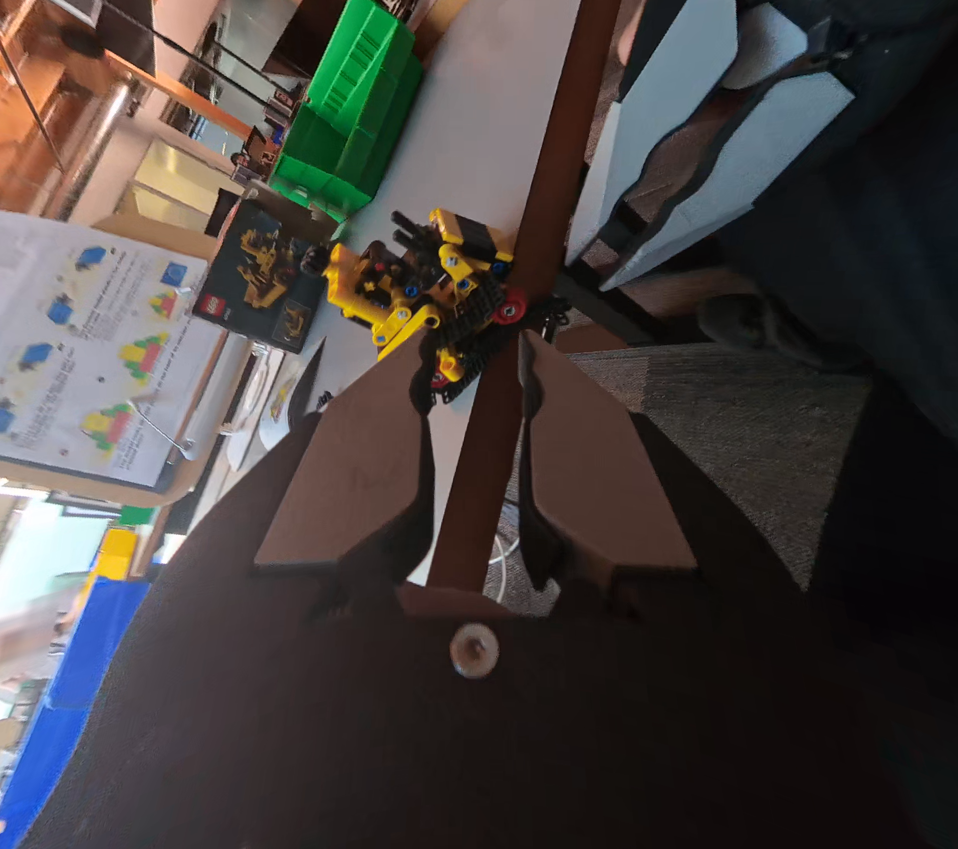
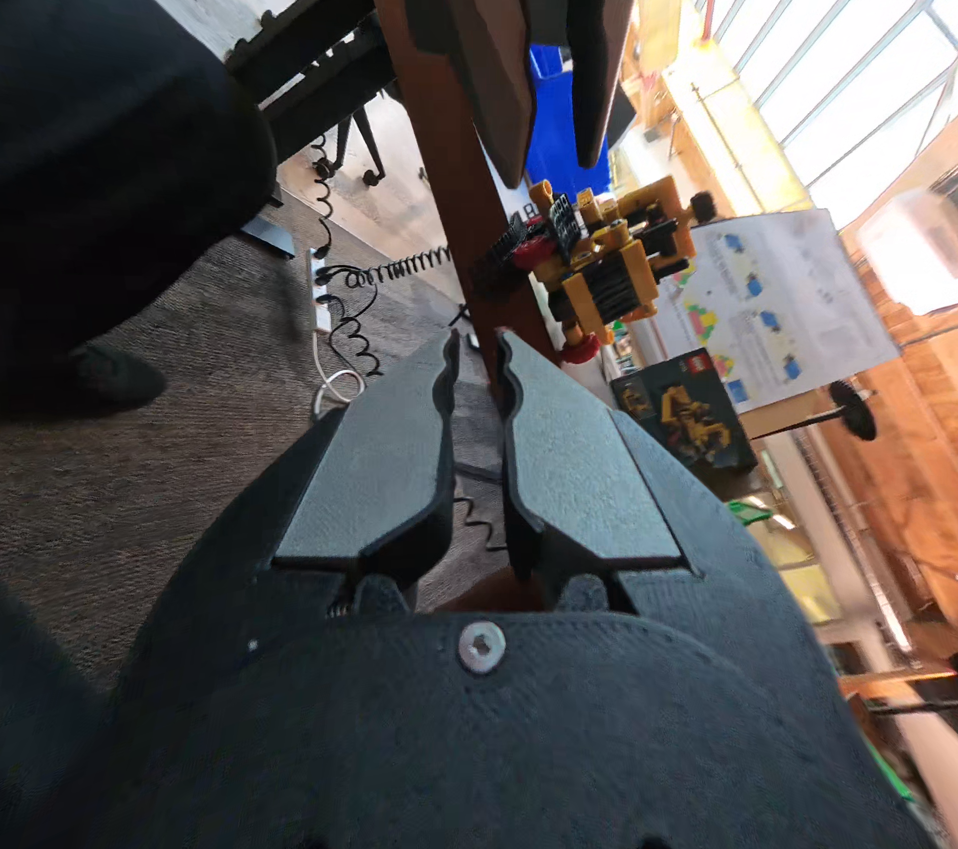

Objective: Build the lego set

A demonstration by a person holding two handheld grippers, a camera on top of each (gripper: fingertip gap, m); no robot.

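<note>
A yellow and black lego bulldozer point(image 1: 414, 285) stands at the table's front edge, with a black track point(image 1: 477, 321) and a red wheel point(image 1: 510, 308) at its near side. My left gripper point(image 1: 472, 339) is open and empty, its tips just short of the track, straddling the table's brown edge point(image 1: 570, 98). My right gripper point(image 2: 477, 339) is empty with its jaws only narrowly apart, below the table edge point(image 2: 430, 124) and short of the bulldozer point(image 2: 606, 264). Each gripper shows in the other's view: the right one in the left wrist view point(image 1: 591, 267), the left one in the right wrist view point(image 2: 552, 166).
The lego box point(image 1: 259, 285) and a propped instruction sheet point(image 1: 88, 347) stand behind the model. Green bins point(image 1: 352, 109) sit farther along the white tabletop. Coiled cables point(image 2: 342, 306) lie on the carpet below. A person's dark shoe point(image 2: 103, 373) is at the left. Spacing between my two grippers at the tips: around 7 centimeters. About 4 centimeters separates my left fingertips from the bulldozer point(image 2: 606, 264). Seen from the left wrist view point(image 1: 476, 241) as well.
</note>
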